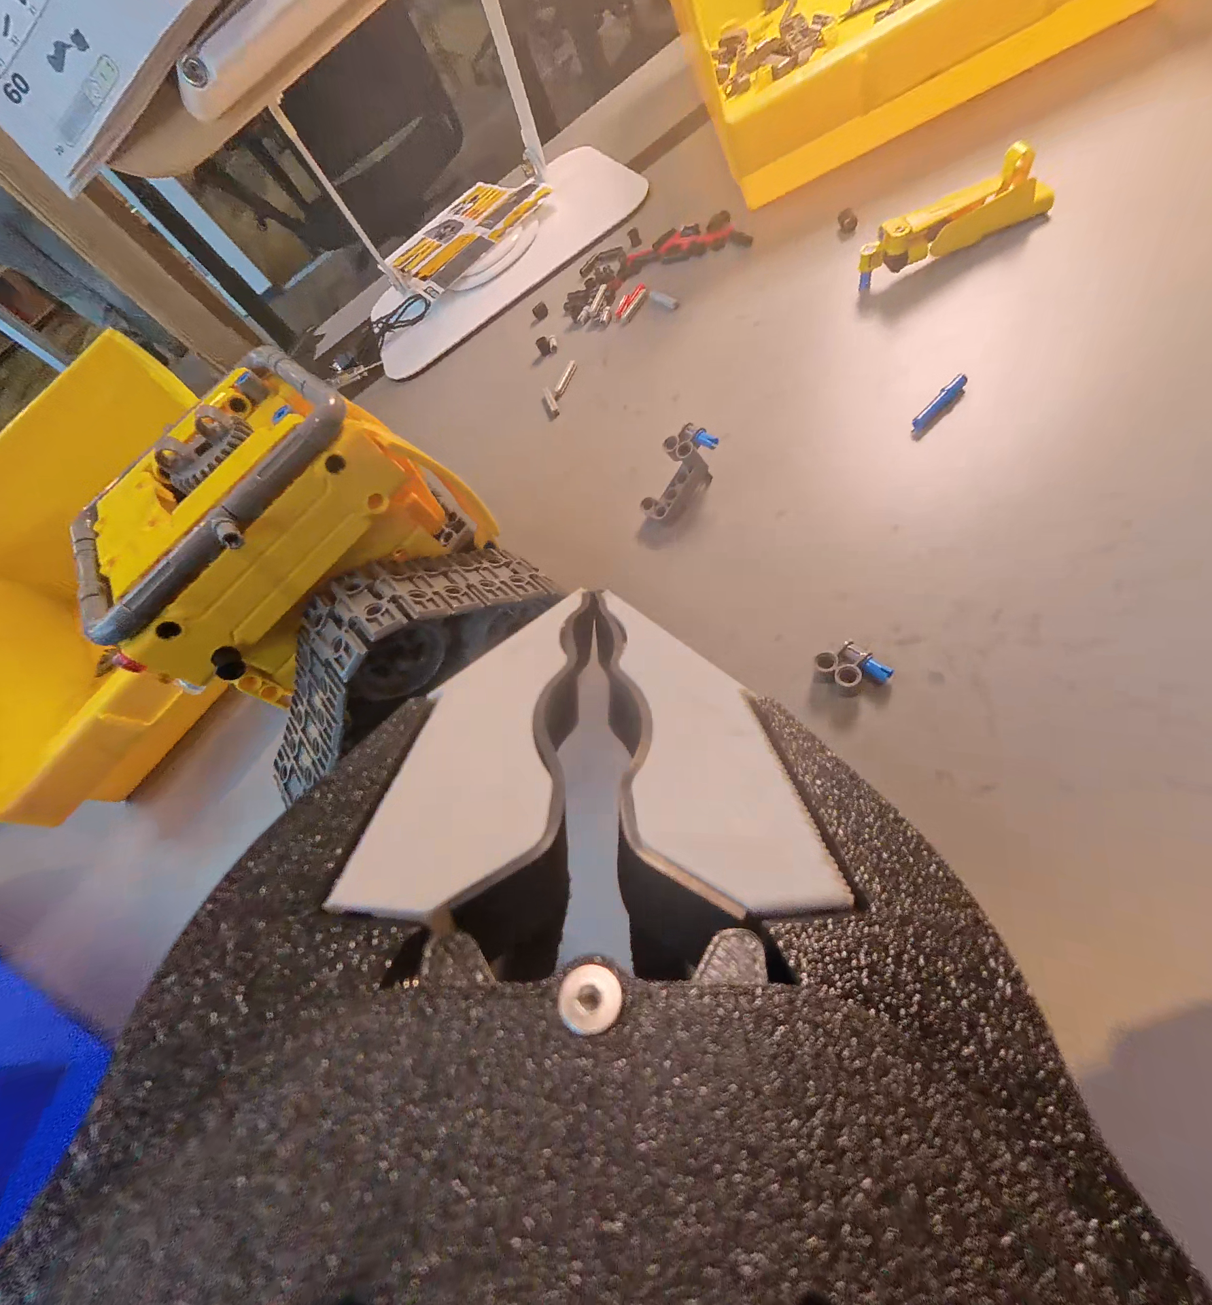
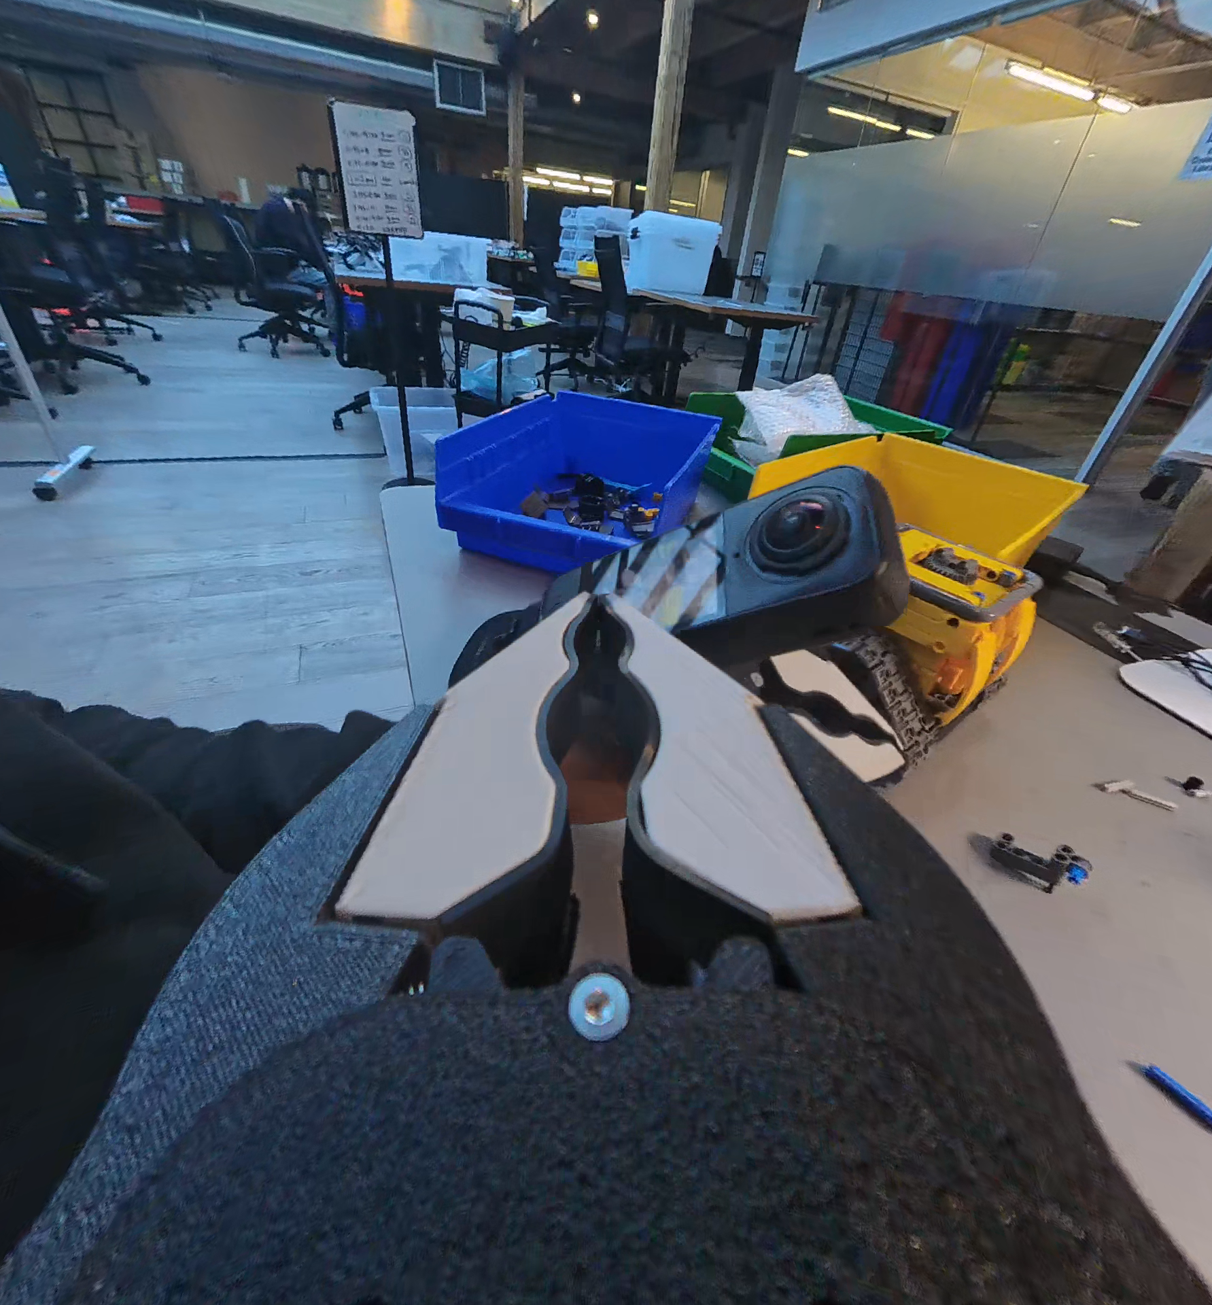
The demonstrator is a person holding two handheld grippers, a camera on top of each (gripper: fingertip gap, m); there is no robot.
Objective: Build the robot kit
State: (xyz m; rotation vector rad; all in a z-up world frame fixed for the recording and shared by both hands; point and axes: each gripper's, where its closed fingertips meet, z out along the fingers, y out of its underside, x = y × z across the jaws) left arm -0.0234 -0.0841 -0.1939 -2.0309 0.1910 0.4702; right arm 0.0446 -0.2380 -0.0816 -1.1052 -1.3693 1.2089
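My left gripper [image 1: 592, 600] is pinched closed on nothing, tips just beside the tracked yellow model [image 1: 250, 537]; my right gripper [image 2: 599, 607] is closed and empty too, raised near the other gripper's camera [image 2: 793, 544]. A careless swing could knock either

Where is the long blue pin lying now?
In the left wrist view the long blue pin lies alone on the grey table, upper right, below the yellow arm piece.
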